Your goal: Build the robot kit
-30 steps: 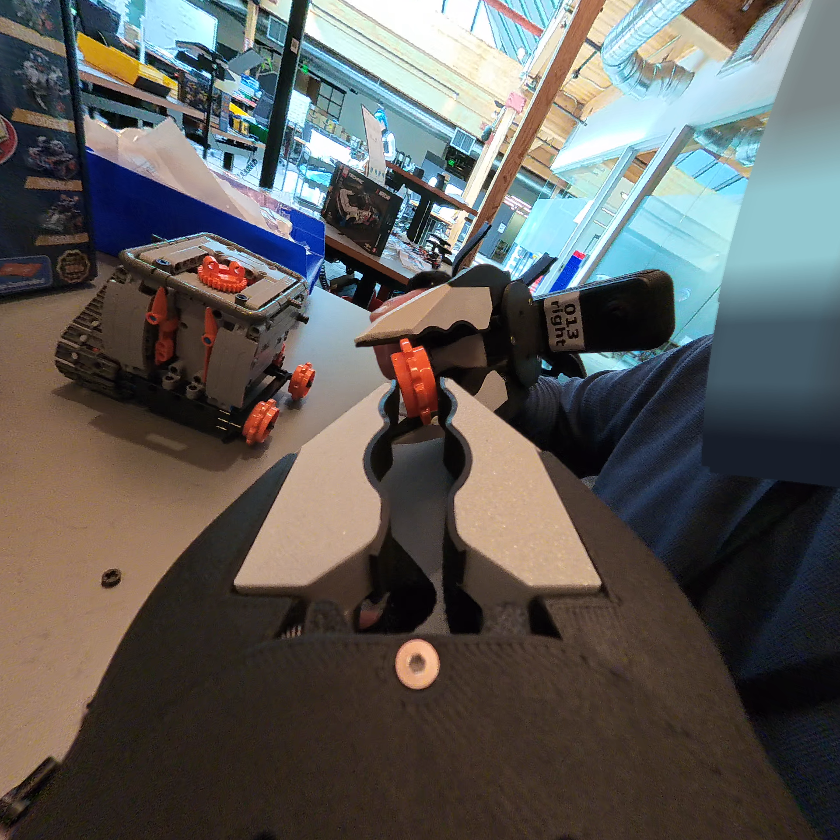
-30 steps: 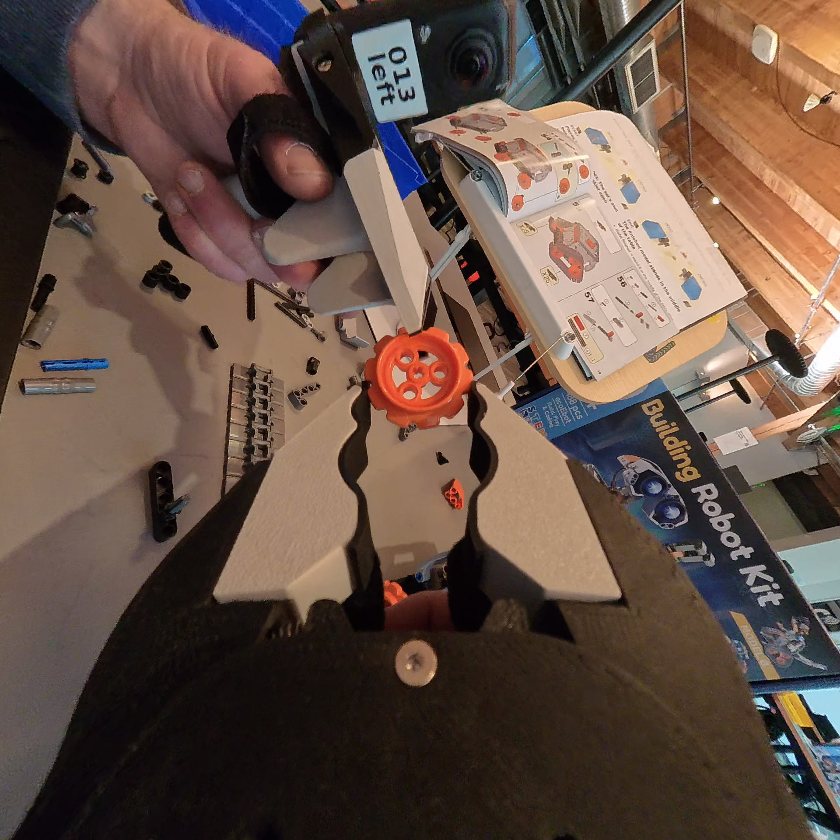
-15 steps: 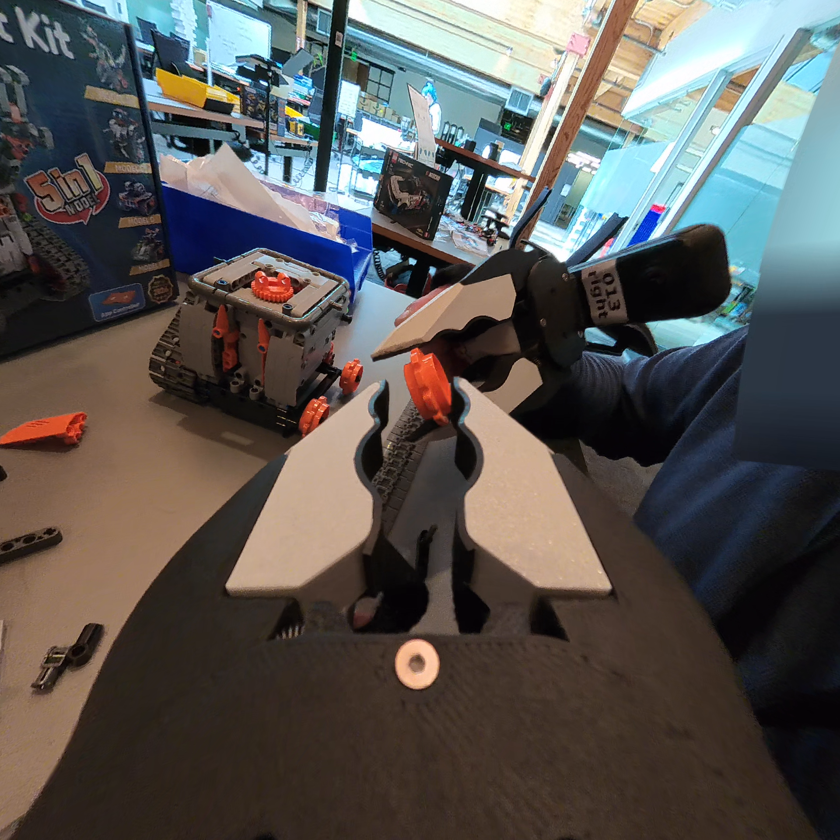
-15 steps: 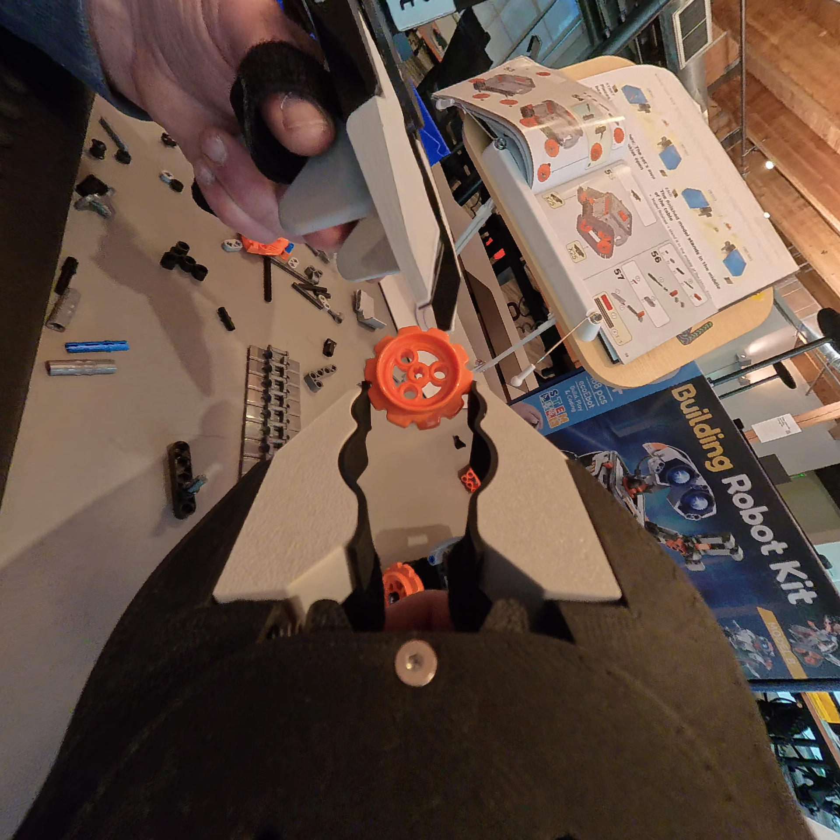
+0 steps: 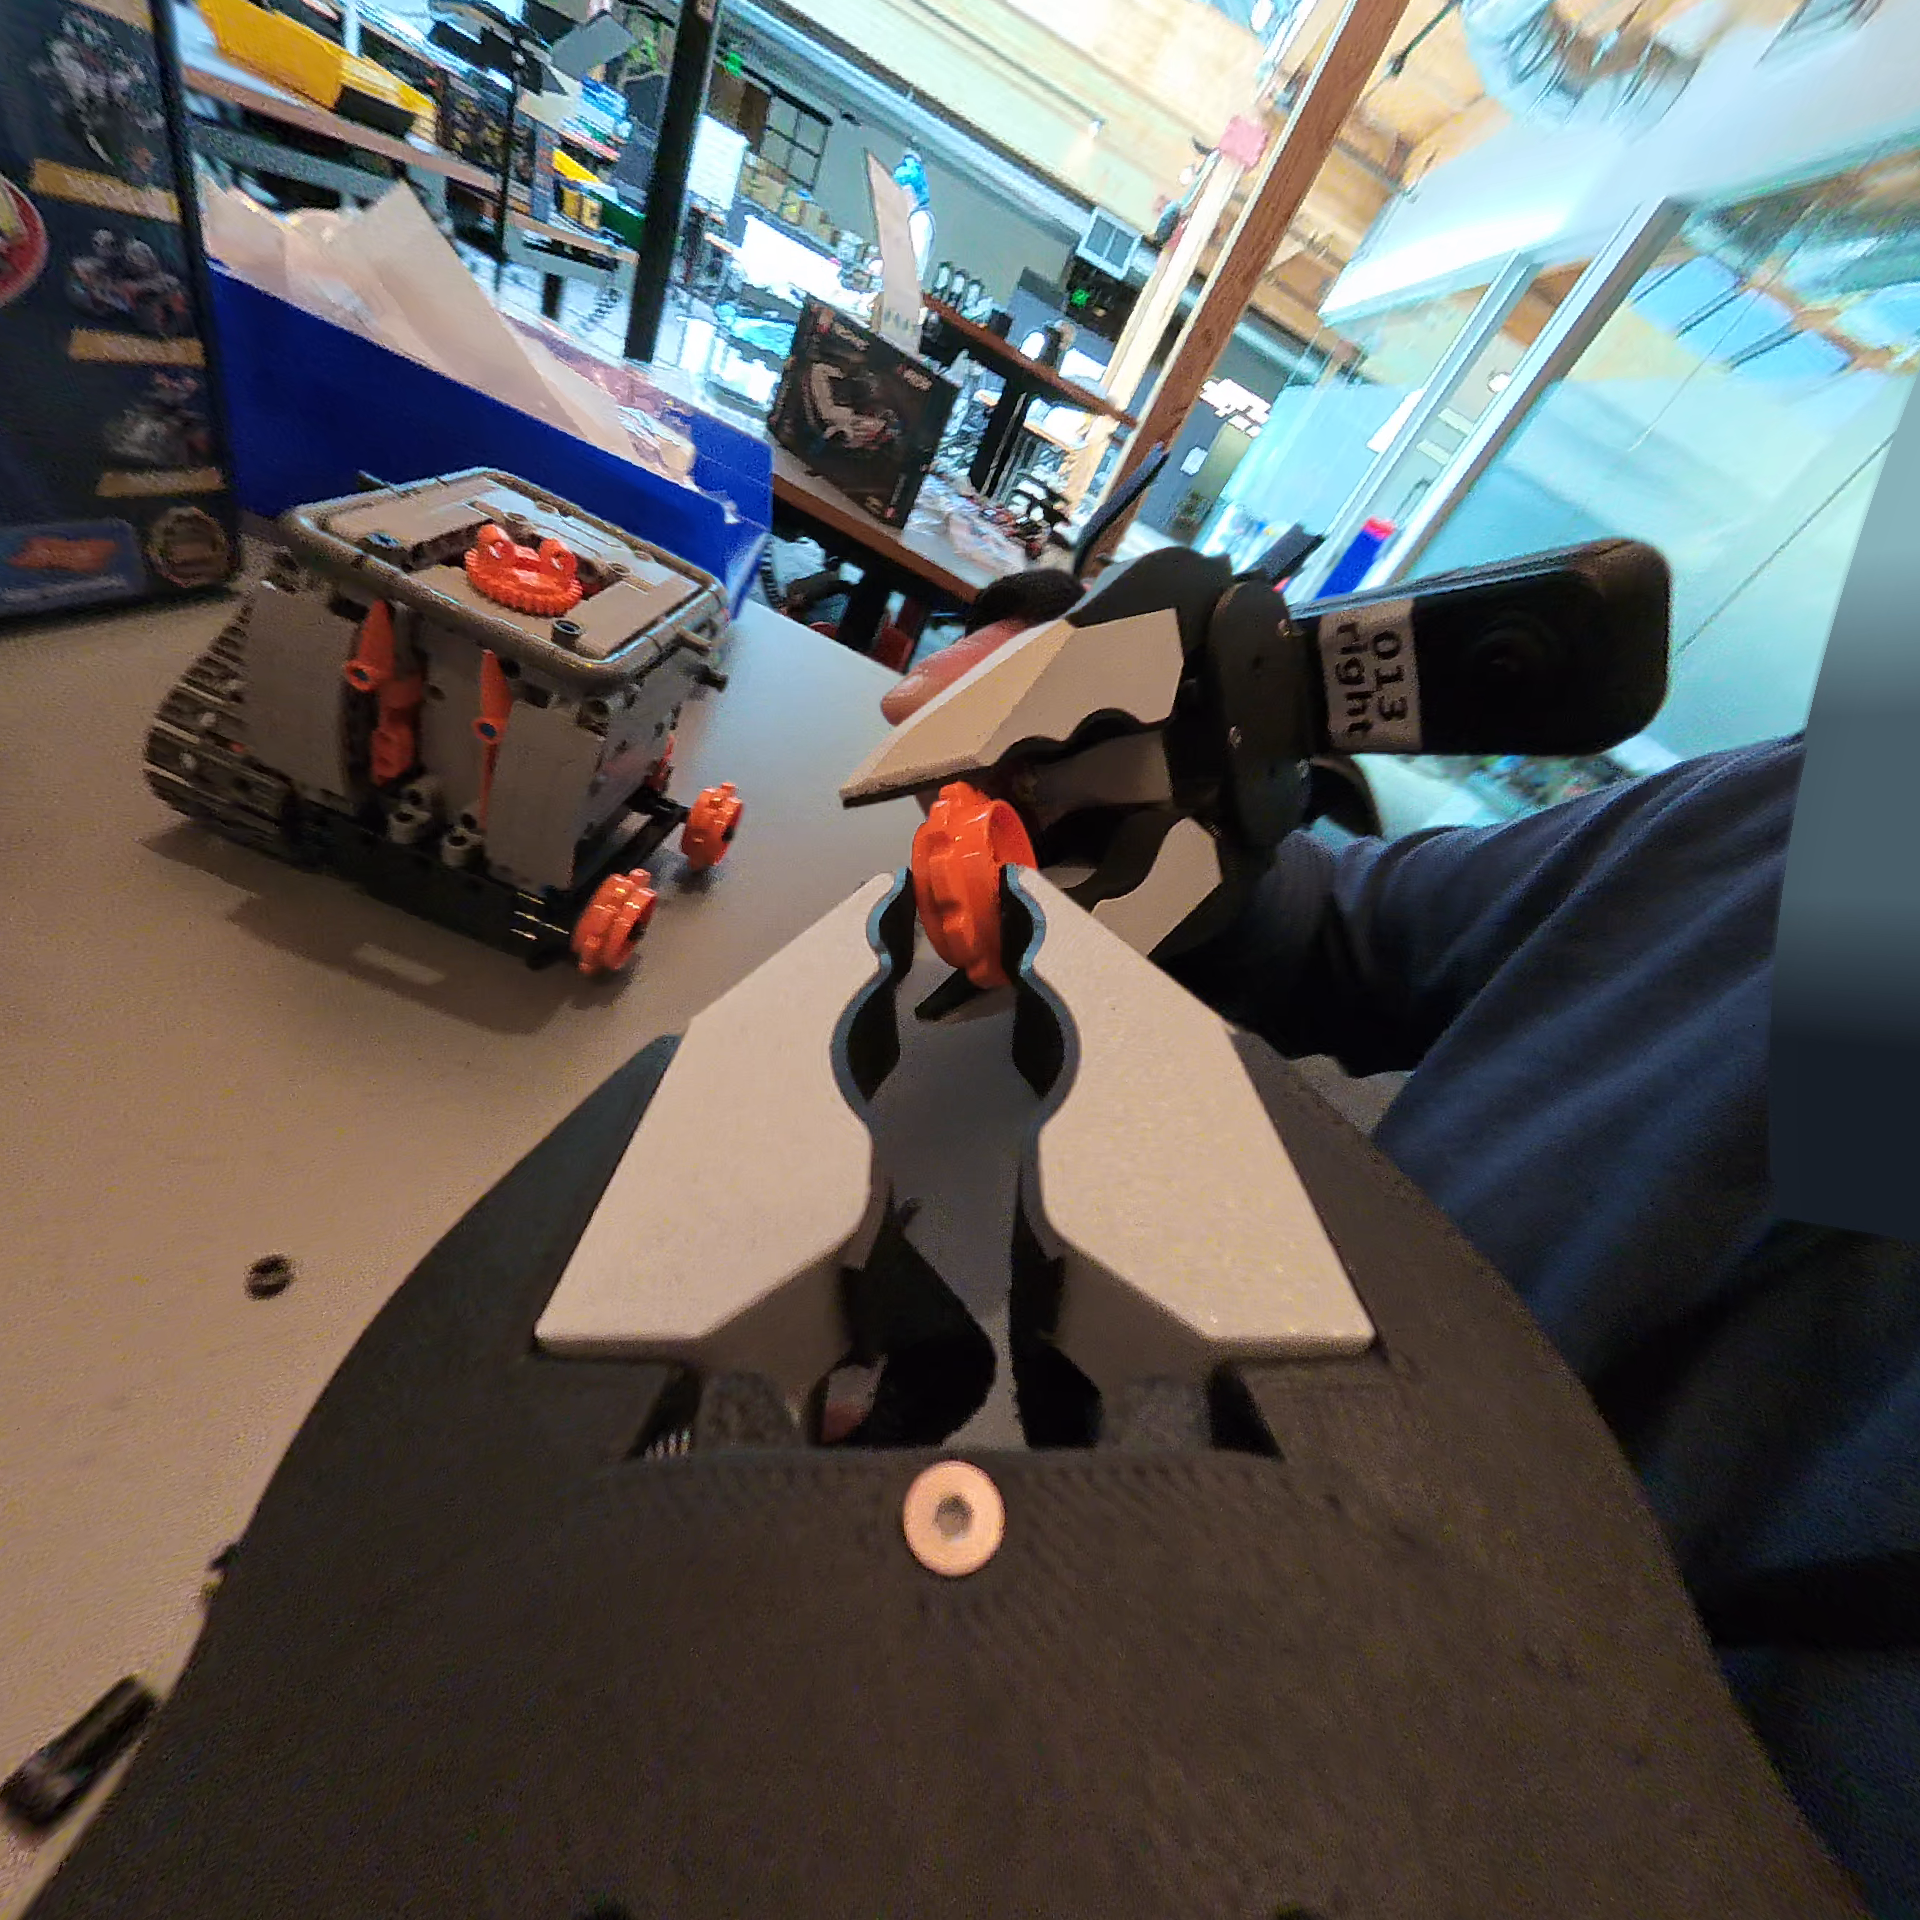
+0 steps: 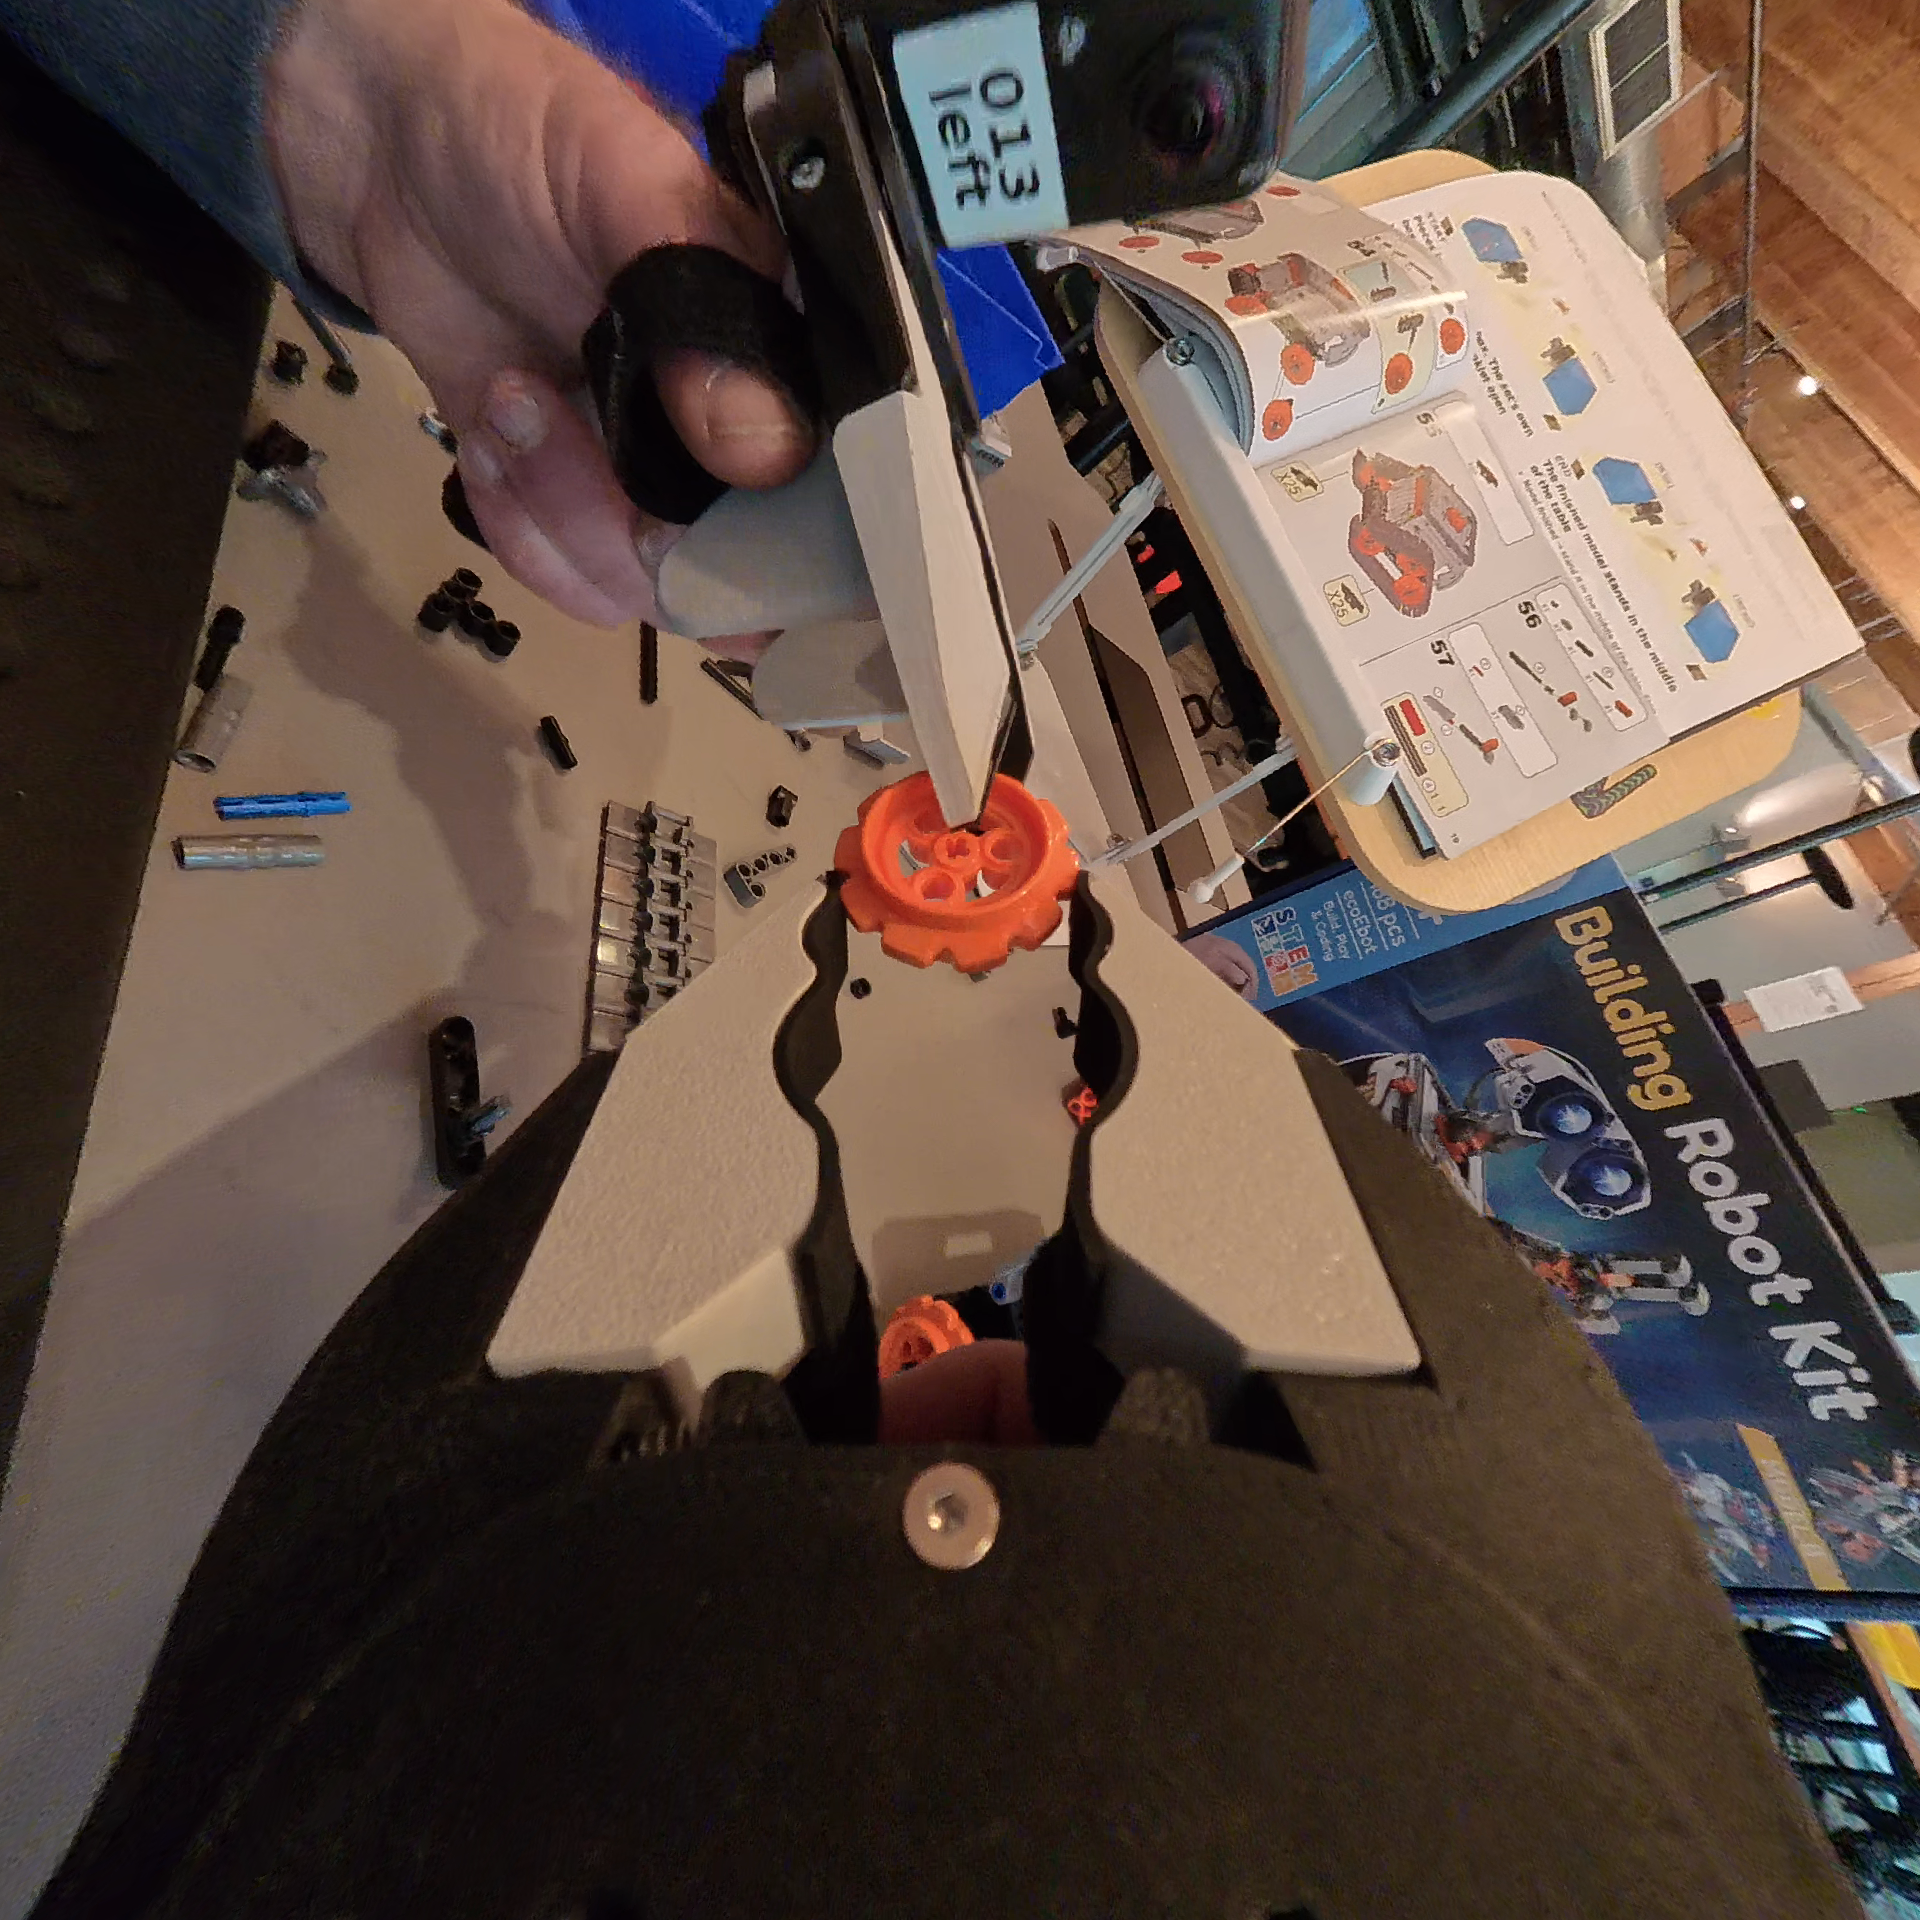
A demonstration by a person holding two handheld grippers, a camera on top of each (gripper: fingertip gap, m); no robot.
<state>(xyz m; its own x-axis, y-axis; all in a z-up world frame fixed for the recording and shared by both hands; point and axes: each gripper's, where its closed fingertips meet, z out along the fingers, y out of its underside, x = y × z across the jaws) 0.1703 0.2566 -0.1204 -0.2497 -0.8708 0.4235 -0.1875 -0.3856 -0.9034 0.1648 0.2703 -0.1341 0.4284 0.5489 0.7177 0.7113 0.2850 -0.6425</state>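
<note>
Gripping orange toothed wheel (image 6: 956, 878) | right hand-held gripper (image 6: 951, 894) clamped | left hand-held gripper (image 5: 961, 904) likewise

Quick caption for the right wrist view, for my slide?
Right gripper pinches an orange toothed wheel while the left gripper meets its hub.

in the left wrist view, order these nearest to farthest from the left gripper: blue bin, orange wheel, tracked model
1. orange wheel, between the left gripper's tips
2. tracked model, on the table to the left
3. blue bin, behind the model
</note>
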